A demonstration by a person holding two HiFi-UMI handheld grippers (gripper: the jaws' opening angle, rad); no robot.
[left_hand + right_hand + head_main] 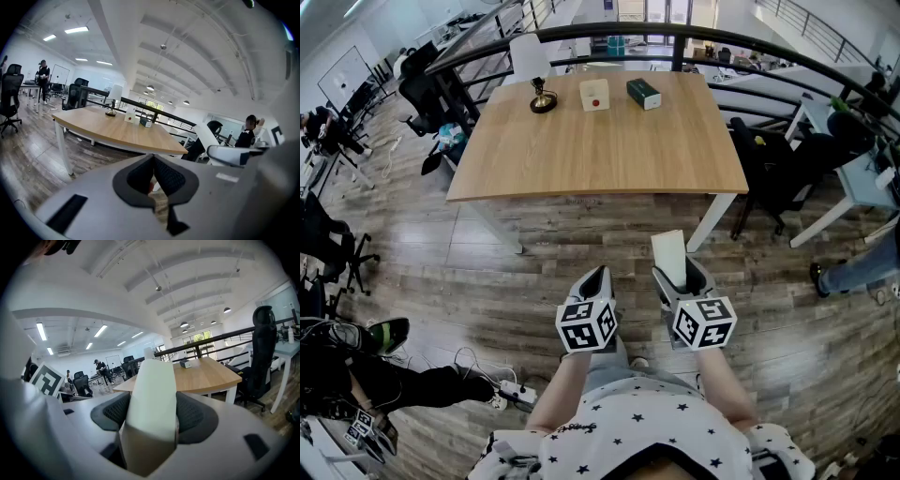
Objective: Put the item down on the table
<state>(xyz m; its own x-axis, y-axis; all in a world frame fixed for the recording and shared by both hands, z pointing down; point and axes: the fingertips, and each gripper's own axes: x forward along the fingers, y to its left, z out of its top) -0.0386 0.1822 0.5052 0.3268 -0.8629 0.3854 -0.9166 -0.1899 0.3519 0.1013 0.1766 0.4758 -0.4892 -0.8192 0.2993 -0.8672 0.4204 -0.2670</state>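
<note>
My right gripper (682,274) is shut on a tall white box (669,247), held upright over the floor a short way in front of the wooden table (600,150). In the right gripper view the white box (152,399) fills the gap between the dark pads (197,416), with the table (206,376) beyond it. My left gripper (596,279) hangs beside the right one, shut, with nothing in it. In the left gripper view its pads (171,177) meet, and the table (117,130) lies ahead.
At the table's far edge stand a small brass item (543,100), a white box with a red dot (594,95) and a dark green box (643,93). A black railing (675,34) curves behind. Office chairs (778,164) stand right of the table. Cables and a power strip (511,394) lie at the lower left.
</note>
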